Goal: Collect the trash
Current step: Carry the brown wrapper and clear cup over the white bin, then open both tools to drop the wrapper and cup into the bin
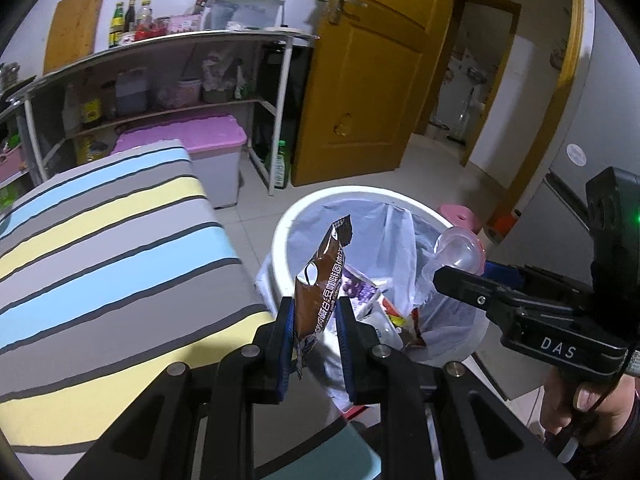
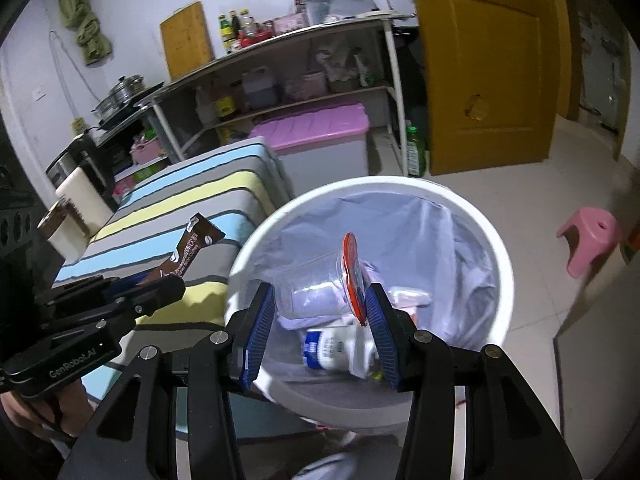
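Brown wrapper: a long brown snack packet stands nearly upright between the blue pads of the left gripper, pinched near its lower end, its top reaching over the near rim of the bin.
Left gripper: jaws narrowed onto the wrapper, nothing else in them; in the right wrist view it shows at the left edge with the packet sticking out past the striped cloth.
Clear cup: a transparent plastic cup with a partly peeled red-rimmed lid lies sideways between the pads of the right gripper, directly above the bin's opening.
Right gripper: jaws moderately wide, closed on the cup's two ends (the lid presses the right-hand pad).
Bin: a white round bin lined with a pale plastic bag, already holding wrappers and a white-and-blue container.
Table: a surface under a blue, yellow and grey striped cloth, just beside the bin.
Surroundings: a metal shelf rack with bottles, a pink-lidded storage box, a pink stool and a yellow door.
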A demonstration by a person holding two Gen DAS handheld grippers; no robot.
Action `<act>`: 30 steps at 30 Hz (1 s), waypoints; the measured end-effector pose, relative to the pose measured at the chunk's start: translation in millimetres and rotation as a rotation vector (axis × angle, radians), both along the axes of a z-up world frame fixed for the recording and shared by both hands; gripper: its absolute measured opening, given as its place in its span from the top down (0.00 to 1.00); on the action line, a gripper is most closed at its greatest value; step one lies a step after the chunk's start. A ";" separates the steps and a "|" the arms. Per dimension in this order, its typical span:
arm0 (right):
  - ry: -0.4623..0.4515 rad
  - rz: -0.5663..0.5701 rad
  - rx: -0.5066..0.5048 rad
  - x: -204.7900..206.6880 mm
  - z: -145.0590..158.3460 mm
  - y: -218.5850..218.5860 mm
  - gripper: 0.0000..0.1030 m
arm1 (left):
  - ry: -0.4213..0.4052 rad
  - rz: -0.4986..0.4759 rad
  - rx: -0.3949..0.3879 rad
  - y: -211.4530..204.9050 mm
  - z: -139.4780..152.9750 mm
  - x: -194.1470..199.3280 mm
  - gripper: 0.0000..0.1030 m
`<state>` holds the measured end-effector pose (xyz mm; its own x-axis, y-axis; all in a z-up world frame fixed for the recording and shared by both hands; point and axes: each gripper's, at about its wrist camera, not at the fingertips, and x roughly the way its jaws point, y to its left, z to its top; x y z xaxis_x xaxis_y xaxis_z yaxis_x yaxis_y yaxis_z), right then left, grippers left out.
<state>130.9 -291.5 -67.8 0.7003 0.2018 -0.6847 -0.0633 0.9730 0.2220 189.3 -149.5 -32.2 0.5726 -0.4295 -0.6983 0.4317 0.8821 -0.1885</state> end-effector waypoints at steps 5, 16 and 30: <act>0.024 -0.021 0.001 1.4 -8.1 -12.0 0.53 | 0.015 -0.036 0.004 -16.0 -7.8 8.9 0.80; 0.074 -0.046 0.003 10.0 -26.1 -27.2 0.53 | 0.038 -0.077 0.004 -39.0 -21.0 22.7 0.80; 0.076 -0.076 0.000 12.2 -29.3 -35.5 0.49 | 0.046 -0.077 -0.001 -41.3 -22.3 25.0 0.76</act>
